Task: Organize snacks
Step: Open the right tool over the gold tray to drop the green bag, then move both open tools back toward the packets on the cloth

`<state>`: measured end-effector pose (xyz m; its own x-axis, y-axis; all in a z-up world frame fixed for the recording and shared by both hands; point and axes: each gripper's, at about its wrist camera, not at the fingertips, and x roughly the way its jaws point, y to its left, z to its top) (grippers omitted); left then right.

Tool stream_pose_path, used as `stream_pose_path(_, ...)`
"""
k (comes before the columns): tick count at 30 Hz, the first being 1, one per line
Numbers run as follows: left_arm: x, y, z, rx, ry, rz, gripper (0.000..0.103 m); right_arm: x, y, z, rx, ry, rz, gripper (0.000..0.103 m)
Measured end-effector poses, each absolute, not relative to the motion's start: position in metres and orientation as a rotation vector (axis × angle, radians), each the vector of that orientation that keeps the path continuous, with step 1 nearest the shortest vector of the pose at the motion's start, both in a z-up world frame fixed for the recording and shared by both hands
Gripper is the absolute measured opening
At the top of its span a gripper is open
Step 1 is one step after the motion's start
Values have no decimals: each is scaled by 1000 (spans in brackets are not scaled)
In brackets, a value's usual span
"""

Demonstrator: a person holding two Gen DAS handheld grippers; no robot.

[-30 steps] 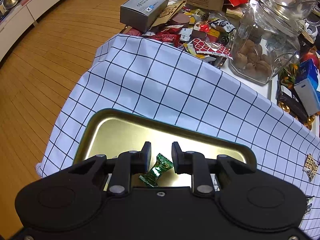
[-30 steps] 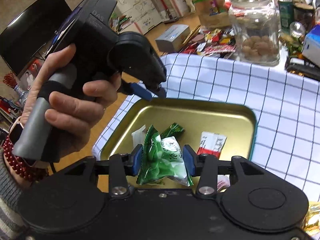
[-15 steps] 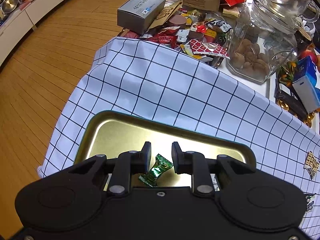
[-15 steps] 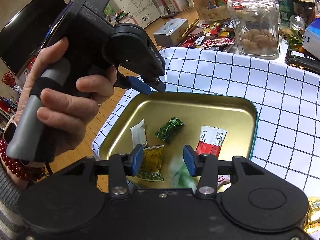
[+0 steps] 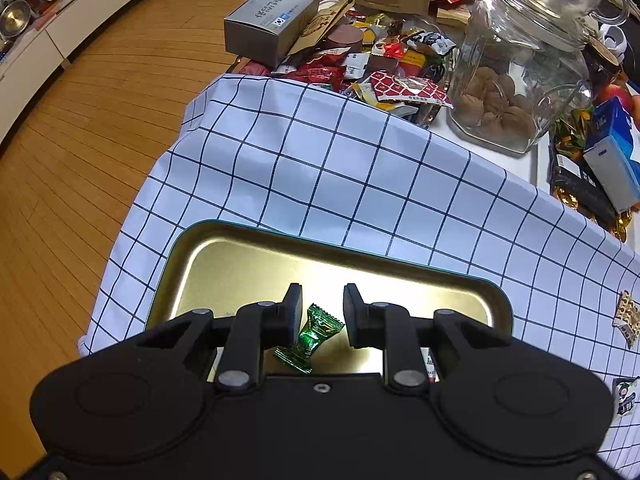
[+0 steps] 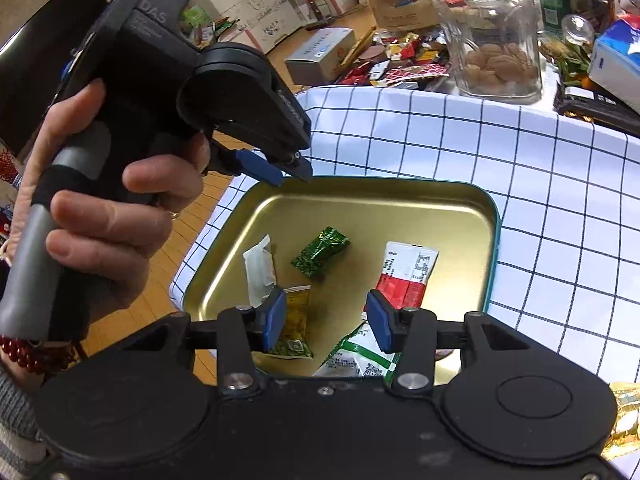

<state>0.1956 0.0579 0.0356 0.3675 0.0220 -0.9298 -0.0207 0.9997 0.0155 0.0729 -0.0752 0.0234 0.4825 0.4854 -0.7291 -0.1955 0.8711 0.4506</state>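
Observation:
A gold tray with a teal rim lies on the checked cloth. In it are a green candy, a white sachet, a yellow packet, a red-and-white sachet and a green-and-white packet. My right gripper hovers open over the tray's near side, nothing between its blue pads. My left gripper, held in a hand, hangs over the tray's far left rim. In the left wrist view the left gripper is narrowly open, and the green candy lies in the tray below the gap.
Behind the cloth stand a glass jar of walnuts, a heap of loose snacks, a grey box and a blue-and-white box. The table's left edge drops to the wooden floor.
My right gripper let go of the green-and-white packet, which fell into the tray beneath it. The left gripper stayed where it was.

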Motion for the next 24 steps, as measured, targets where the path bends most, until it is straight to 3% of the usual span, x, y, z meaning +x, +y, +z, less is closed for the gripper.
stream_pose_path(24, 192, -7, 36, 51, 1206, -66, 32, 79, -131, 12, 396, 1022, 192, 49)
